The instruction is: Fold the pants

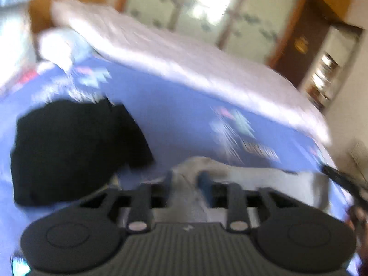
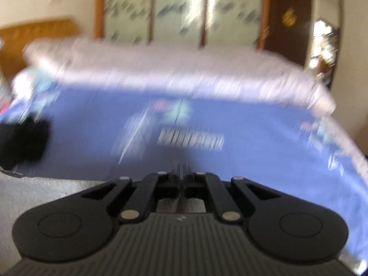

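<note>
Light grey pants [image 1: 243, 177] lie on the blue bed sheet [image 1: 174, 105] at the near edge. My left gripper [image 1: 185, 179] has its jaws partly apart with a raised fold of the grey cloth between them. My right gripper [image 2: 181, 177] has its jaws together, with a thin edge of cloth seeming to run between them; the blur hides the grip. The grey pants also show in the right wrist view [image 2: 46, 195], low on the left. Both views are blurred by motion.
A folded black garment [image 1: 76, 149] lies on the sheet to the left, also in the right wrist view [image 2: 20, 142]. A white quilt [image 1: 184, 57] covers the far half of the bed. Wardrobe doors [image 2: 181, 9] and a wooden headboard [image 2: 36, 32] stand behind.
</note>
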Tool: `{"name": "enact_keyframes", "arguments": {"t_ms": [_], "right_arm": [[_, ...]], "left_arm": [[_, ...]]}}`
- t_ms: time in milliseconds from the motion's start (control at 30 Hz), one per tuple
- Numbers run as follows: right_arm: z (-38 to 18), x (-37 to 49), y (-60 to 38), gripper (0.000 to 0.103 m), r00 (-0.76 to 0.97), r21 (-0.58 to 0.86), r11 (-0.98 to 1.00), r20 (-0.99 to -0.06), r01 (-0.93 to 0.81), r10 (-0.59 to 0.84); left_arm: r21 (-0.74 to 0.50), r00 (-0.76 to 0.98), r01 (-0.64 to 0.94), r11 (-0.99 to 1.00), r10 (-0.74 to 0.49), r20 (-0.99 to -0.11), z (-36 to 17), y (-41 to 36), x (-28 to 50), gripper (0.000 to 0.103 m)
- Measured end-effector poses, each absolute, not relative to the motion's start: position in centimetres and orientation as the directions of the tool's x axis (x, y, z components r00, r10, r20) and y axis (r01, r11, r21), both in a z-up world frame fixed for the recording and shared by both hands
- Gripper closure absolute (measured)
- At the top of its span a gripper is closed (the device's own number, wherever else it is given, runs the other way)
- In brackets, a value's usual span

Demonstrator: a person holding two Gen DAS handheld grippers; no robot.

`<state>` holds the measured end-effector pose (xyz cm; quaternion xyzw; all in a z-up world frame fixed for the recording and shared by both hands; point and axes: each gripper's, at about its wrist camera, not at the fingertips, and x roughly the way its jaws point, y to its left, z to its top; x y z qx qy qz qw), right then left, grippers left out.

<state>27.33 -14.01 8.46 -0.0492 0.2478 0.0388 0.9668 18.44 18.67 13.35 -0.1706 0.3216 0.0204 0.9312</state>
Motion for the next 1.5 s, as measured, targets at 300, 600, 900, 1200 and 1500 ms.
{"name": "enact_keyframes", "arguments": {"t_ms": [300, 600, 900, 1200, 1500], "right_arm": [[6.7, 19.9, -18.3, 0.065, 0.838, 0.021, 0.984, -0.52, -0.177, 0.162], [4.7, 3.4, -29.3, 0.065, 0.812, 0.133, 0.988, -0.583, 0.073, 0.019], [0.3, -2.3, -35.9, 0.063, 0.744, 0.435, 0.836, -0.667, 0.334, 0.05], [-1.3, 2.0, -34.9, 0.093, 0.747, 0.506, 0.784, -0.66, 0.358, 0.085], [11.1, -7.8, -40.7, 0.093, 0.924, 0.48, 0.81, -0.335, 0.337, -0.186]], "left_arm": [[-0.335, 0.721, -0.103, 0.937, -0.161, -0.674, 8.5, 18.2, 13.1, 0.044], [-0.595, 0.583, -0.228, 0.771, -0.381, -0.717, 1.4, 19.6, 4.7, 0.038], [-0.635, 0.549, -0.281, 0.719, -0.423, -0.721, -1.7, 15.9, 7.9, 0.073], [-0.612, 0.574, -0.339, 0.714, -0.358, -0.736, 1.8, 17.4, 4.6, 0.089], [-0.628, 0.673, -0.325, 0.707, -0.294, -0.679, 9.8, 22.7, -3.1, 0.09]]}}
